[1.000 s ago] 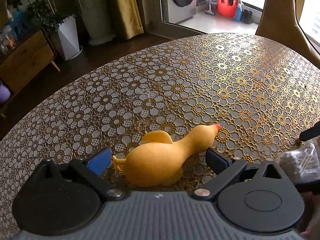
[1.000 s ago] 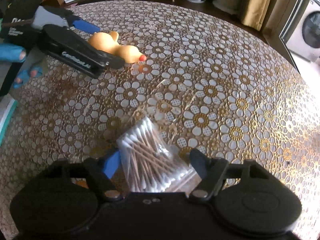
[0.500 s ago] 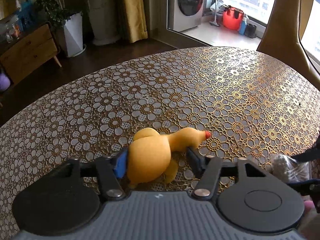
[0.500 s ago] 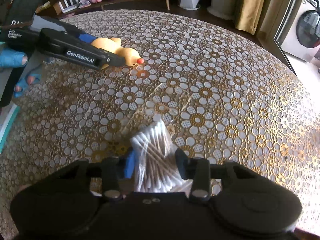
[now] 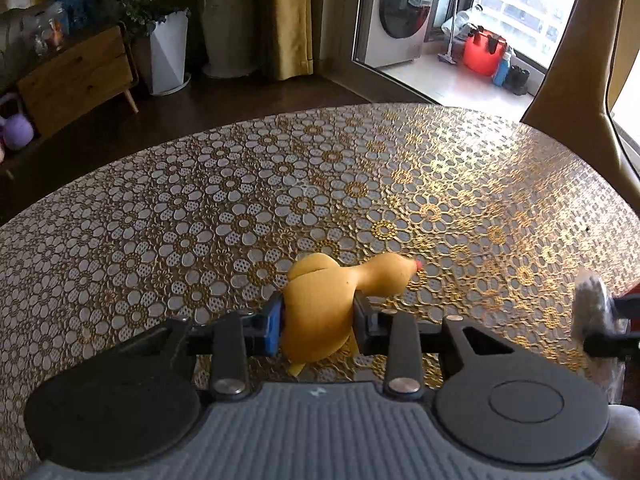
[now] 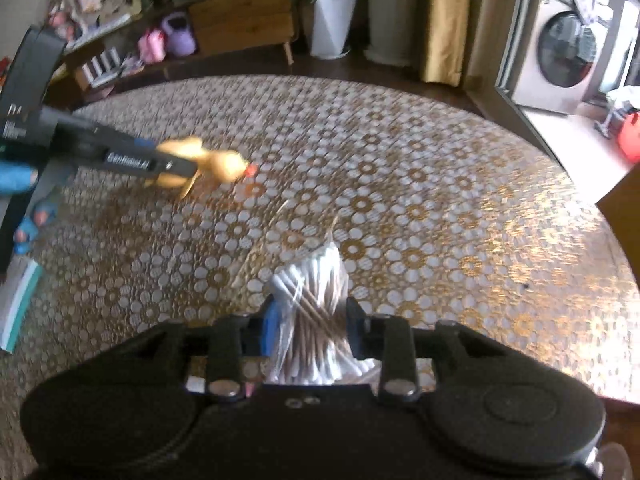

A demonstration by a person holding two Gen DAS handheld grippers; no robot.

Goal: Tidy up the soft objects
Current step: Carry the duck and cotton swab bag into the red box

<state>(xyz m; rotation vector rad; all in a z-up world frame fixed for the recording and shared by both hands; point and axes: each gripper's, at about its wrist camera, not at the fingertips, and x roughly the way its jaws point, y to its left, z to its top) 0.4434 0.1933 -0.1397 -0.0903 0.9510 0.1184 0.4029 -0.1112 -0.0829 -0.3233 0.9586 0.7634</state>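
A yellow rubber chicken [image 5: 320, 312] with a red beak is squeezed between the pads of my left gripper [image 5: 318, 326], whose jaws are still closing on its body; it hangs a little above the table. The right wrist view shows the same chicken [image 6: 218, 164] held in the left gripper [image 6: 176, 168] at the left. My right gripper [image 6: 310, 326] has its jaws closing on a clear bag of cotton swabs [image 6: 314, 312], pinched at its middle and lifted off the cloth. That bag [image 5: 592, 304] shows blurred at the right edge of the left wrist view.
The round table [image 5: 360, 184] wears a gold and white flower-lace cover. A chair back [image 5: 576, 52] stands at its far right. Beyond lie a wooden cabinet [image 5: 76, 76], a white planter [image 5: 168, 52], curtains and a washing machine [image 5: 400, 12]. A book [image 6: 18, 304] lies left.
Both grippers closed from wide open onto their objects and lifted them off the table. The chicken's body is now squeezed narrow; the swab bag is pinched upright.
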